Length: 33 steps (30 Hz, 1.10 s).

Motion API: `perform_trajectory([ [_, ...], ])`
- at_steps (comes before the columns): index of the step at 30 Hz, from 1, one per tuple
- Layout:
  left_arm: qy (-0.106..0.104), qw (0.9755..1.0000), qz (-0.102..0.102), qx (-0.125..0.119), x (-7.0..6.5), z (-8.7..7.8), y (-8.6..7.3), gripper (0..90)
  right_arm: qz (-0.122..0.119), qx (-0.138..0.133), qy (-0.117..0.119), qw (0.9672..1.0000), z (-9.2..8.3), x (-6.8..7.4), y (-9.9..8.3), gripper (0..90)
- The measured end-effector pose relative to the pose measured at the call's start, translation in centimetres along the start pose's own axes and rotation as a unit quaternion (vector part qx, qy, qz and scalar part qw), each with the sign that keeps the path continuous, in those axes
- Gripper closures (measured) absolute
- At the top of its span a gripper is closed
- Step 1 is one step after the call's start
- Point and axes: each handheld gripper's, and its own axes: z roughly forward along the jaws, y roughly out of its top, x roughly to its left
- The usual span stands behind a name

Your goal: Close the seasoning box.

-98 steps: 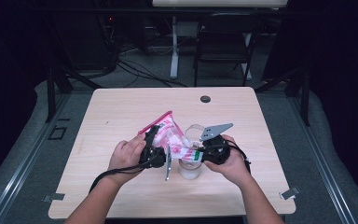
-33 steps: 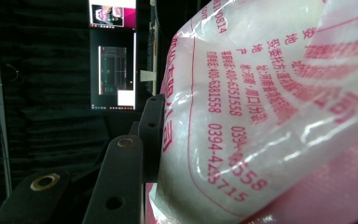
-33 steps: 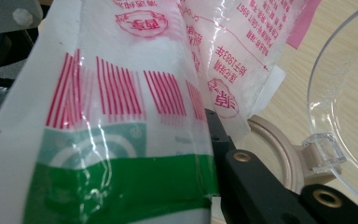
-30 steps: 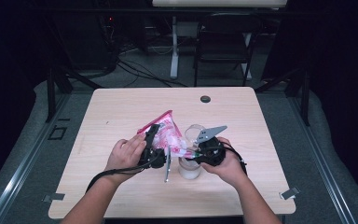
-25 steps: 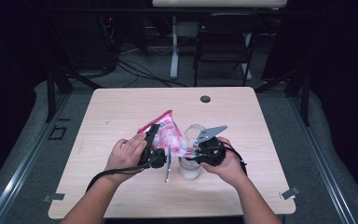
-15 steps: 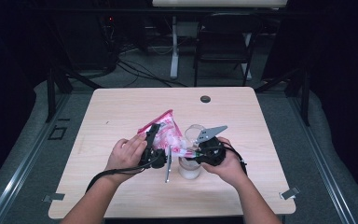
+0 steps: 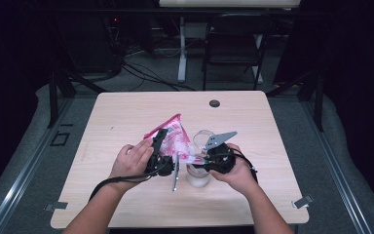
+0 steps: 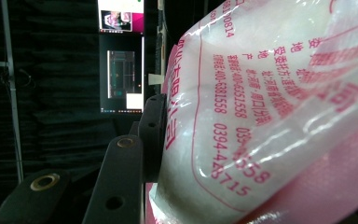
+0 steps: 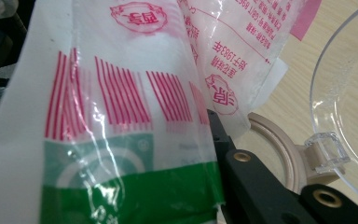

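A: Left claw (image 7: 161,146) and right claw (image 7: 213,157) both clamped on pink-printed bag (image 7: 175,139), held above clear jar (image 7: 198,173) on table (image 7: 126,112).

B: Pouring seemingly pending; jar contents impossible to tell.

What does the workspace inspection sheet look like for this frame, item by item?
Surface: light wood table, small dark round fitting near far edge.
Job's things: pink-and-white printed bag held up between both grippers; clear lidded container below it, lid open.
Clutter: slim grey stick-like item beside the container, identity unclear.
Grippers: left gripper shut on the bag; right gripper shut on the bag's other end.
Cables: black cable trails from left gripper.
Surroundings: folding chair, floor cables, dark curtains.
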Motion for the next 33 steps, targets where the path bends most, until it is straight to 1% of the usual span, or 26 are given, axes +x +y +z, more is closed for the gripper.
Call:
perform_trajectory([
  [1,0.003,1.0,0.003,-0.001,0.06,0.0,0.03,64.9,-0.001,0.001,0.0,1.0,-0.02,-0.02,0.0,90.0],
  [6,0.004,1.0,0.004,-0.002,0.11,-0.03,0.08,64.9,-0.001,0.002,0.001,1.0,-0.04,-0.09,-0.02,90.0],
  [7,0.002,1.0,0.002,-0.001,0.08,-0.03,0.07,64.9,-0.001,0.001,0.001,1.0,-0.03,-0.08,-0.02,90.0],
  [8,0.004,1.0,0.005,-0.002,0.14,-0.03,0.09,64.9,-0.001,0.001,0.001,1.0,-0.04,-0.08,-0.02,90.0],
  [11,0.005,1.0,0.002,-0.006,0.06,0.01,0.05,64.9,-0.001,0.001,0.001,1.0,-0.03,-0.09,-0.03,90.0],
  [12,0.009,0.9999,0.005,-0.008,0.12,0.0,0.06,64.9,0.0,-0.001,0.002,1.0,-0.02,-0.1,-0.04,90.0],
  [16,0.011,0.9999,0.004,-0.008,0.14,-0.02,0.1,64.9,0.0,0.0,0.001,1.0,-0.01,-0.1,-0.05,90.0],
  [18,0.009,0.9999,0.005,-0.004,0.19,-0.09,0.16,64.9,0.0,-0.001,0.001,1.0,0.0,-0.11,-0.06,90.0],
  [19,0.011,0.9999,0.003,-0.009,0.16,-0.03,0.14,64.9,0.001,0.0,0.001,1.0,-0.04,-0.12,-0.06,90.0],
  [20,0.009,0.9999,0.0,-0.009,0.12,-0.02,0.13,64.9,0.001,0.001,0.001,1.0,-0.06,-0.13,-0.05,90.0],
  [21,0.007,1.0,0.001,-0.005,0.17,-0.1,0.18,64.9,0.001,0.001,0.002,1.0,-0.07,-0.14,-0.06,90.0],
  [22,0.01,0.9999,0.0,-0.009,0.15,-0.05,0.16,64.9,0.001,0.001,0.004,1.0,-0.07,-0.18,-0.06,90.0],
  [24,0.013,0.9999,0.004,-0.011,0.24,-0.06,0.19,64.9,0.001,0.0,0.003,1.0,-0.08,-0.18,-0.07,90.0],
  [27,0.013,0.9999,0.004,-0.011,0.26,-0.06,0.2,64.9,0.001,0.001,0.003,1.0,-0.11,-0.19,-0.07,90.0],
  [28,0.01,0.9999,0.006,-0.005,0.33,-0.13,0.26,64.9,0.0,0.001,0.002,1.0,-0.12,-0.19,-0.07,90.0],
  [33,0.011,0.9999,0.005,-0.006,0.36,-0.13,0.29,64.9,0.001,0.001,0.003,1.0,-0.16,-0.23,-0.07,90.0],
])
